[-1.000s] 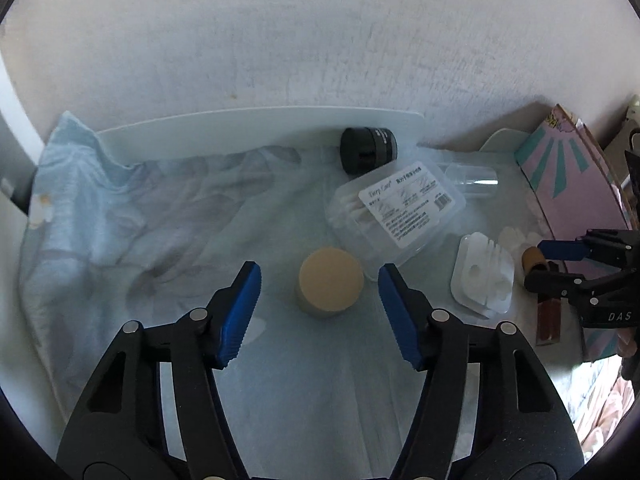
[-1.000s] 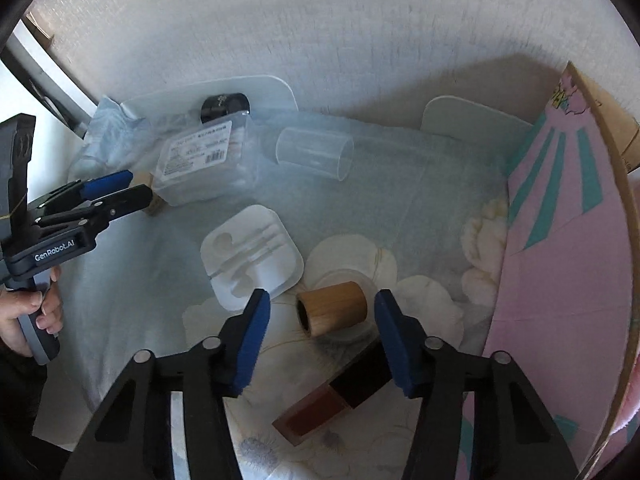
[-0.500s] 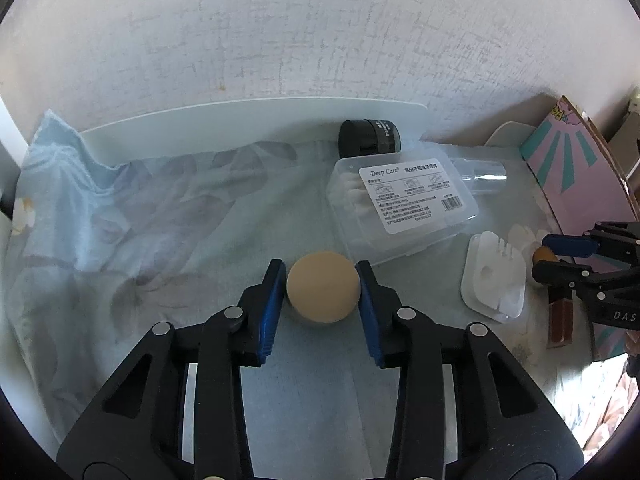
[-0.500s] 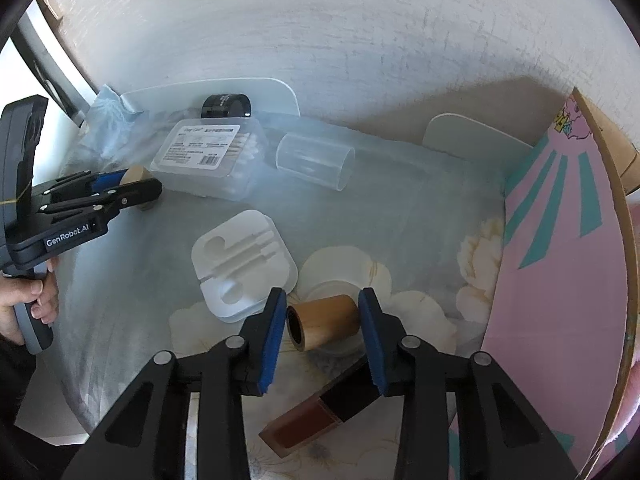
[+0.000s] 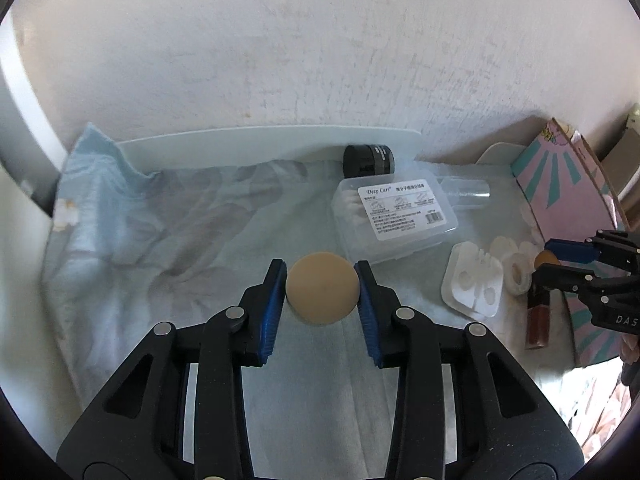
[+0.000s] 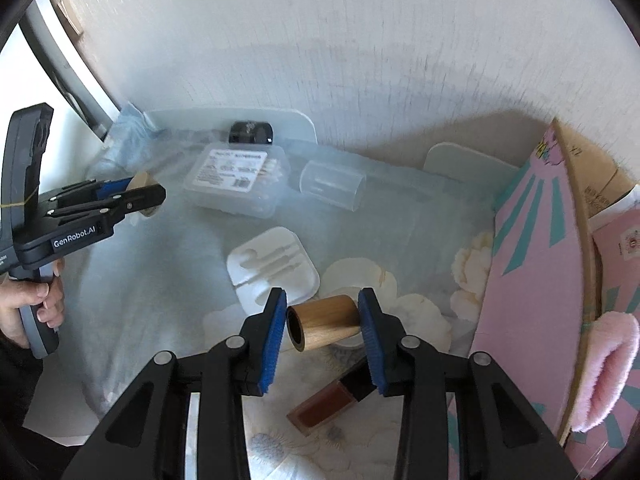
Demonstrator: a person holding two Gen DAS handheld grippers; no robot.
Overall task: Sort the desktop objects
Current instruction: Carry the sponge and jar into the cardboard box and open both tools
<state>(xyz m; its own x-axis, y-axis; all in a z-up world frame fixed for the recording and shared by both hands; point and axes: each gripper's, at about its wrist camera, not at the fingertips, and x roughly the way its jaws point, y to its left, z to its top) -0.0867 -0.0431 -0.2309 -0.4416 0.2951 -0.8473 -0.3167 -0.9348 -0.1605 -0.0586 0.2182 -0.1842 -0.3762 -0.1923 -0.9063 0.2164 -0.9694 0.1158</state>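
My left gripper (image 5: 322, 288) is shut on a round tan wooden jar (image 5: 322, 293) and holds it above the pale blue cloth (image 5: 168, 240). It also shows in the right wrist view (image 6: 154, 196) at the left, lifted off the cloth. My right gripper (image 6: 323, 320) is shut on a wooden cylinder cap (image 6: 325, 322), gripped end to end and lying sideways, raised above the floral cloth. In the left wrist view the right gripper (image 5: 546, 262) is at the far right with the cap (image 5: 545, 258) between its fingers.
A clear cotton-swab box (image 5: 394, 216), a black jar (image 5: 369, 160), a clear plastic tube (image 6: 332, 185) and a white moulded insert (image 6: 273, 266) lie on the cloth. A brown lip-gloss tube (image 6: 328, 402) lies under my right gripper. A pink cardboard box (image 6: 540, 272) stands at the right.
Both grippers closed from open onto their objects, the left on the tan jar and the right on the wooden cap, and both lifted them off the cloth.
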